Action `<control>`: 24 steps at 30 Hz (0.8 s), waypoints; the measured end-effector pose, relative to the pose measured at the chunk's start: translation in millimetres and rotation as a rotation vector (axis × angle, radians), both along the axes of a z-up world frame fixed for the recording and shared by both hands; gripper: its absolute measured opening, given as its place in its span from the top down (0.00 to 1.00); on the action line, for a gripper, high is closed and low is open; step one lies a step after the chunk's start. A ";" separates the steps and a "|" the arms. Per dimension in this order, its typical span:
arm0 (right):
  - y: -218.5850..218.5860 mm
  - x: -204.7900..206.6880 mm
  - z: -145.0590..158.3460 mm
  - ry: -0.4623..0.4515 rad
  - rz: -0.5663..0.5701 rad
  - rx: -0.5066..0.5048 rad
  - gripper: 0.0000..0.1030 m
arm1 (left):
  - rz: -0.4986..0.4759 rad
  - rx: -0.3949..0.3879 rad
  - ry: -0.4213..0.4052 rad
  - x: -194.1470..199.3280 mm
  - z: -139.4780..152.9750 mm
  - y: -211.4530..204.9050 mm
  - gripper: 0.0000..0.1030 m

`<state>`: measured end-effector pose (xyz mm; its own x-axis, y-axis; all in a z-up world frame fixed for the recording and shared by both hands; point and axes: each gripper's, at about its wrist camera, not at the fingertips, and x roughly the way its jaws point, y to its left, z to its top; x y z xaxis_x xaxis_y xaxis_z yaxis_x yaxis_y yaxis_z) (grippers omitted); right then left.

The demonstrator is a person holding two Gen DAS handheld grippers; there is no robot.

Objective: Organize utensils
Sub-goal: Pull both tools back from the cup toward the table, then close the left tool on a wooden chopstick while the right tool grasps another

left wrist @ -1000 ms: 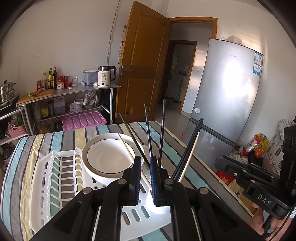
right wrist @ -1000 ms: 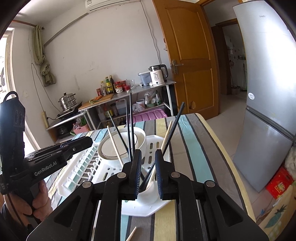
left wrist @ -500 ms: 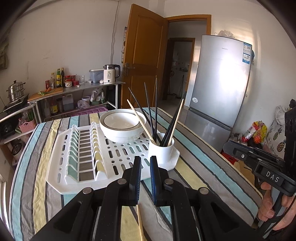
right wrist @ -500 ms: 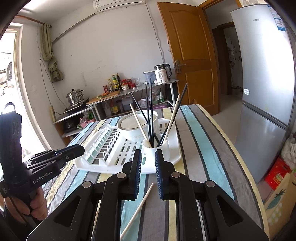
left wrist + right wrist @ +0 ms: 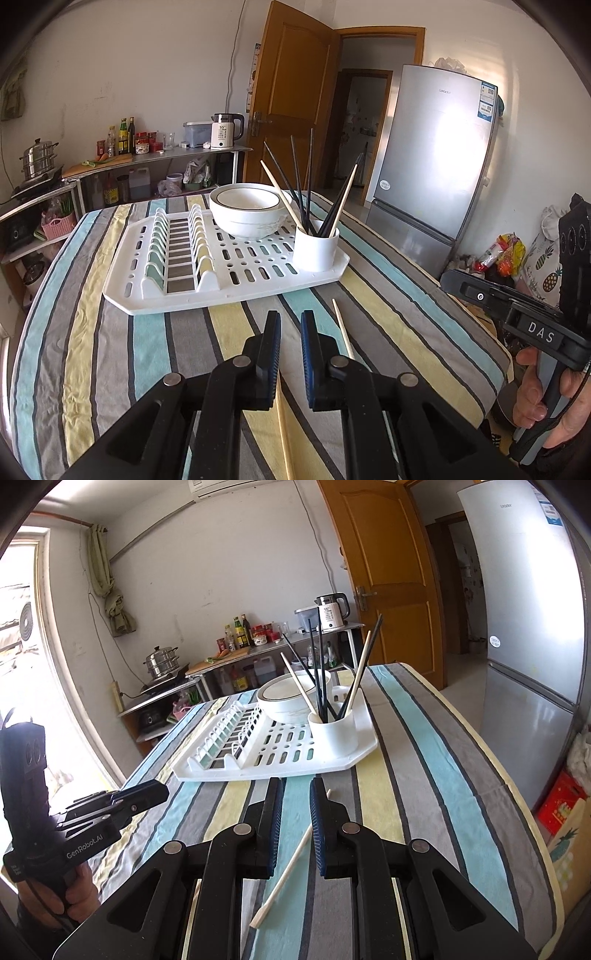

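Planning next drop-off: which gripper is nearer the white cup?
Right, narrowly. Right gripper and left gripper both have the cup ahead, slightly rightward, past the tray's near edge; it looks larger from the right.

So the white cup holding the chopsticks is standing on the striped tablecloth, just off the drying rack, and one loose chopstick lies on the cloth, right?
Not quite. The white cup stands on the drying rack, at its corner, not on the striped tablecloth; the left wrist view shows it. One loose chopstick does lie on the cloth.

Dish rack (image 5: 236, 284) sits on the striped tablecloth (image 5: 399, 325), with the bowl (image 5: 245, 210) at its back and the utensil cup (image 5: 316, 245) of chopsticks (image 5: 308, 184) on its right corner. One loose chopstick (image 5: 291, 860) lies on the cloth just in front of the rack.
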<state>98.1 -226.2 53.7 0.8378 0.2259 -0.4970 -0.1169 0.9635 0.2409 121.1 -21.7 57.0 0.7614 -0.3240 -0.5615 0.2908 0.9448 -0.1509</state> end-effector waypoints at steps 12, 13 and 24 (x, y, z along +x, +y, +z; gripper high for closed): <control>2.1 0.2 -13.9 0.037 0.006 0.006 0.84 | -0.010 0.011 0.036 -5.4 -15.0 0.1 0.89; 2.6 0.5 -15.2 0.041 0.008 0.005 0.84 | -0.009 0.012 0.042 -3.7 -16.6 -0.2 0.88; 5.4 27.6 -40.8 0.127 0.000 -0.013 0.80 | -0.014 0.058 0.143 30.9 -48.2 -8.3 0.80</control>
<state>125.7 -220.7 12.9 0.7679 0.2184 -0.6022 -0.0858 0.9667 0.2412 152.0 -30.0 8.8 0.6677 -0.2980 -0.6822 0.2836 0.9491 -0.1369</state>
